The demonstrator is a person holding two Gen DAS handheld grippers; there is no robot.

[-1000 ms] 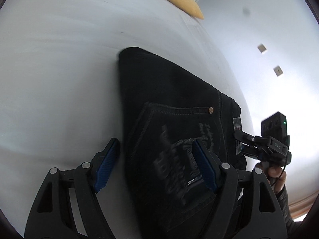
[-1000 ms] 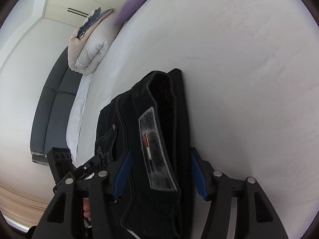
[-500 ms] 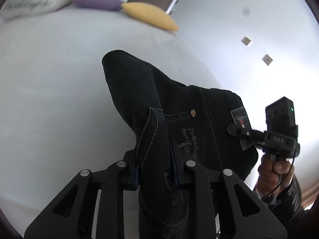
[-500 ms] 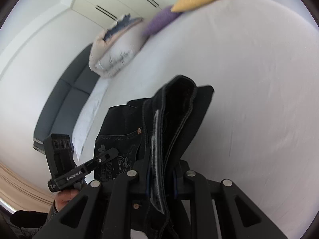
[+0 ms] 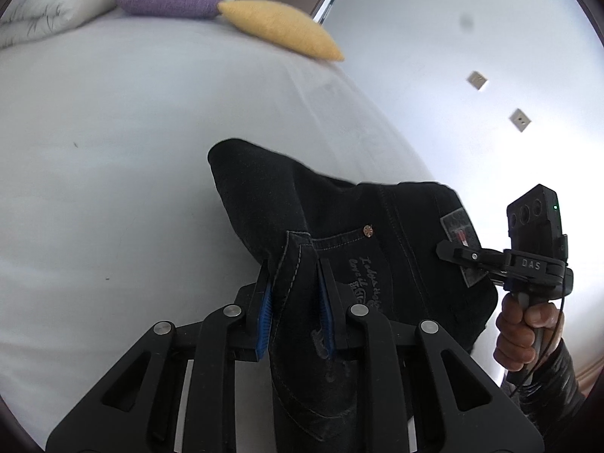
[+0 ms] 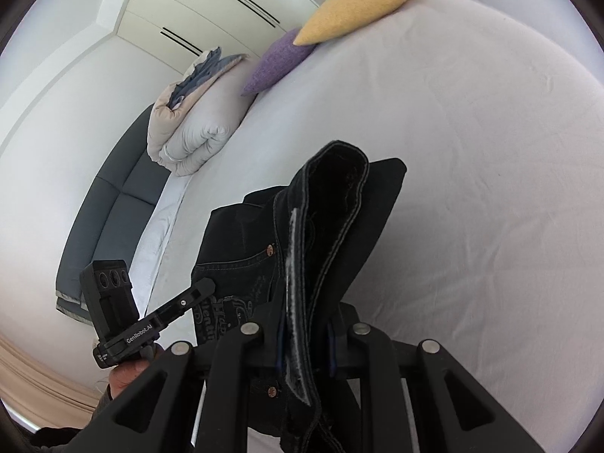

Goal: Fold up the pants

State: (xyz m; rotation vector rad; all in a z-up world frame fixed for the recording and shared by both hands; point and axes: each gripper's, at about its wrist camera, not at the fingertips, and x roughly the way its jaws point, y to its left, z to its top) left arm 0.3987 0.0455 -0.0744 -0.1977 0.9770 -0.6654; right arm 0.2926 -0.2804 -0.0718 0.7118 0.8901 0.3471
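Two claws lift the black denim pants (image 5: 339, 234) off the white bed (image 5: 113, 188) ahead of them. The left claw (image 5: 294, 302) is clenched on the pocket edge, the right claw (image 6: 304, 339) on the waistband, presumably to carry that end over into a fold.

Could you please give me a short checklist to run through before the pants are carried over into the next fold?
1. Left gripper clamped on the black pants at the pocket edge: ok.
2. Right gripper clamped on the waistband by the label: ok.
3. Held end raised off the white bed: ok; the far end still rests on the sheet.
4. Bed ahead of the pants free for the fold: ok in both views; the yellow cushion and purple cushion sit far off.
5. Both grips at equal height: cannot tell.
6. All fabric layers caught in each grip: cannot tell.
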